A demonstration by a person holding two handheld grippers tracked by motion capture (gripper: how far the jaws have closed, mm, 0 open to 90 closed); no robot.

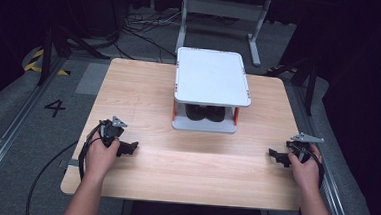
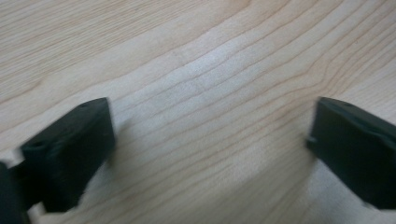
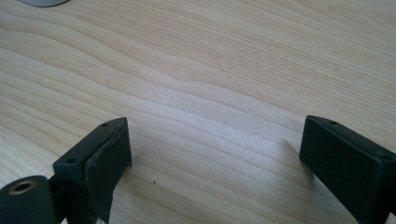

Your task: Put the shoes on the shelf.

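Both tools rest low at the near edge of the table, one at each side. The left gripper has its jaws spread wide with bare wood between them; the right gripper is likewise released and empty, jaws well apart (both gripper views confirm nothing held).

Risk, as judged: the pair of dark shoes sits on the lower shelf of the two-tier rack, under the white top panel. A reach from either side could strike the panel or an orange post and shove the light rack across the smooth wood. A jaw catching one shoe alone could drag it askew or off the shelf.

The shoes lie ahead of both grippers, well apart from each, roughly midway between them and farther from the person. Beyond the rack is the floor, with cables.
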